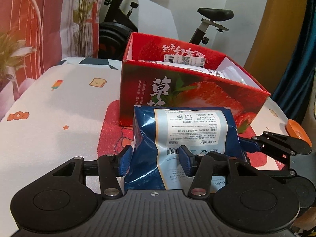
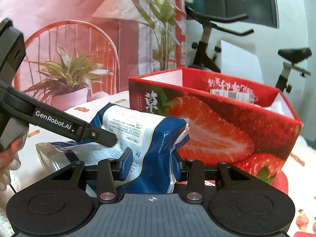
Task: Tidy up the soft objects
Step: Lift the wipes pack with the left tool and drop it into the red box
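Observation:
A blue and white snack bag point(image 1: 183, 134) hangs above the table, in front of an open red strawberry box point(image 1: 197, 90). My left gripper point(image 1: 156, 162) is shut on the bag's near end, and both blue pads dent the foil. One of the right gripper's fingers point(image 1: 249, 146) reaches in at the bag's right side. In the right wrist view, my right gripper point(image 2: 152, 165) is shut on the same bag point(image 2: 146, 134), with the red box point(image 2: 217, 126) just behind it. One of the left gripper's fingers point(image 2: 98, 134) presses the bag from the left. White packets point(image 1: 217, 71) lie inside the box.
The box stands on a red mat point(image 1: 112, 130) over a white cartoon-print tablecloth point(image 1: 59, 118). An exercise bike point(image 1: 213, 15) stands behind the table and a printed pink backdrop point(image 2: 69, 39) hangs at the left. An orange object point(image 1: 296, 130) sits at the far right. A hand point(image 2: 9, 156) holds the left gripper.

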Tool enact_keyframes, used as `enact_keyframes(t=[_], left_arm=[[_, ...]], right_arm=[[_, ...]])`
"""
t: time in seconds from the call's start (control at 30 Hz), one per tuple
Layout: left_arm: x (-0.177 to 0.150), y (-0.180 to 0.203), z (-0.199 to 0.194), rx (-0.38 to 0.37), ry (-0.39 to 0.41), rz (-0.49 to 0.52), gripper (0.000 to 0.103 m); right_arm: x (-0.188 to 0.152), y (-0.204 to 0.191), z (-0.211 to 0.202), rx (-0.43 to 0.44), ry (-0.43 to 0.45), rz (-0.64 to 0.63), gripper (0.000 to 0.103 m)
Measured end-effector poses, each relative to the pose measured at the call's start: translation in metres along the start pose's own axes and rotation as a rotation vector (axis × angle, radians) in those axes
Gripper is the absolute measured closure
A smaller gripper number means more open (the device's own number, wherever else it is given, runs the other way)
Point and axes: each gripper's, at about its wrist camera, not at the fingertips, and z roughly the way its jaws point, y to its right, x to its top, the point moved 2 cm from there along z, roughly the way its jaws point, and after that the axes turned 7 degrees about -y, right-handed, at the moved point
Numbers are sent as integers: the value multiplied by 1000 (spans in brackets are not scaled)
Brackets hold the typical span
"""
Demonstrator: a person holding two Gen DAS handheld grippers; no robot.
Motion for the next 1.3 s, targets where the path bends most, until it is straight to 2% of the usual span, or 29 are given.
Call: enact_keyframes(t=[0.23,0.53,0.77,0.9,1.2,1.3], left_arm=[[-4,8,-12,18,7,13,49],[-15,12,-18,17,-4,-17,49],[-14,8,-27,-9,24,-22,49],[3,7,-34,-6,66,8,49],[68,16,-54,-75,214,43,49],[88,22,-55,-93,247,51,49]], right_arm=[[-6,-15,-17,-29,30,-42,65],[-13,-18,-31,-23,30,-70,65],[-12,-28,-42,-57,64,-150,65],[5,-33,-45,-87,108,-243,65],[71,9,-53,-87,176,-223,66],[91,22,-53,-103,180,-267,66]])
